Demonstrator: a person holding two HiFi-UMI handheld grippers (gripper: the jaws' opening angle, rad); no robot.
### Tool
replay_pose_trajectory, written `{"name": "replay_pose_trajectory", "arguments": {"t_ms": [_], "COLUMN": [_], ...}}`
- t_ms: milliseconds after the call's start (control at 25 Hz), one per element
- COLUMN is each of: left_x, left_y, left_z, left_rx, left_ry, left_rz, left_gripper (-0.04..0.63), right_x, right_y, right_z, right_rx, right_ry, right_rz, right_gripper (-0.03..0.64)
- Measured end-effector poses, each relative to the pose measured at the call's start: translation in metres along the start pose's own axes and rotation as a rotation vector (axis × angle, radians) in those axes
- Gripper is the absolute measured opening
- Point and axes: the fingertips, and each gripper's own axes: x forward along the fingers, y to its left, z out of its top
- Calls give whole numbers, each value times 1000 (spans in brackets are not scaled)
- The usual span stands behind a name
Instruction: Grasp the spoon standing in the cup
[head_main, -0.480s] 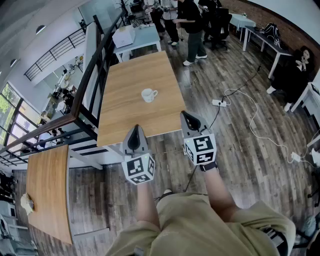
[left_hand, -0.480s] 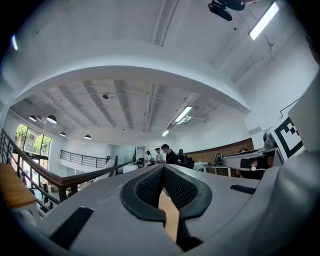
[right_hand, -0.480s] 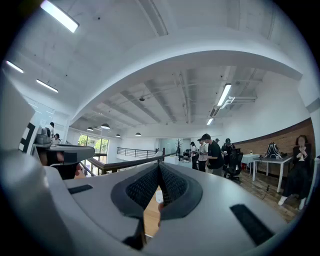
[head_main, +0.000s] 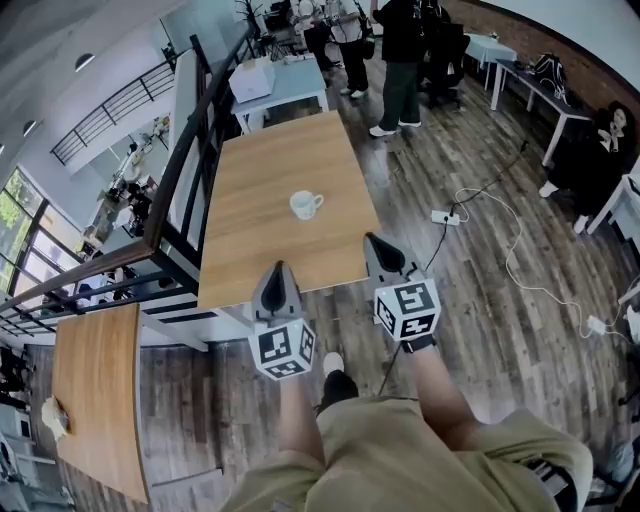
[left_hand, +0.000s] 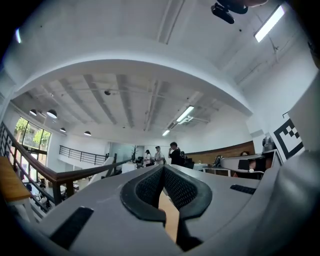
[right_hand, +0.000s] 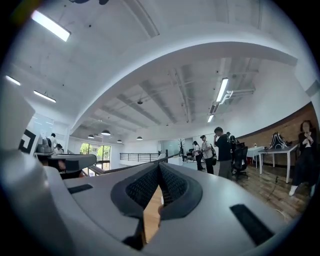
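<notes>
A white cup (head_main: 305, 205) with a handle stands near the middle of a long wooden table (head_main: 260, 170). At this distance I cannot make out a spoon in it. My left gripper (head_main: 278, 268) hovers over the table's near edge, its jaws shut and holding nothing. My right gripper (head_main: 375, 240) is held beside it at the table's near right corner, also shut and holding nothing. Both are well short of the cup. In the left gripper view the left gripper (left_hand: 163, 167) points level across the room. The right gripper (right_hand: 159, 165) does the same in its own view, and a strip of tabletop shows below each.
A dark railing (head_main: 190, 150) runs along the table's left side. A second wooden table (head_main: 95, 380) is at lower left. A white table with a box (head_main: 252, 78) stands behind. Several people (head_main: 400, 60) stand at the back. Cables and a power strip (head_main: 445, 217) lie on the floor at right.
The person has stepped towards the table, and a shoe now shows below the grippers. Cup and table sit slightly lower in the head view. Both grippers stay shut.
</notes>
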Motion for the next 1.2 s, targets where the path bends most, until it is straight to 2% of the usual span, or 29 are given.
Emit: {"name": "replay_pose_trajectory", "arguments": {"t_ms": [320, 680, 880, 1200], "left_x": [86, 197, 235, 306], "left_y": [50, 144, 189, 187], "left_z": [-16, -28, -42, -98], "left_rx": [-16, -45, -33, -83], "left_ry": [-8, -6, 5, 67], "left_rz": [-43, -68, -99, -183], "left_gripper": [2, 2, 2, 2], "right_x": [96, 233, 297, 354], "right_y": [-2, 8, 26, -19], "right_z": [-14, -18, -40, -90], "right_rx": [-14, -19, -13, -14], "right_ry": [22, 24, 46, 148], "right_rz": [-18, -39, -46, -134], "right_gripper": [12, 12, 12, 12]}}
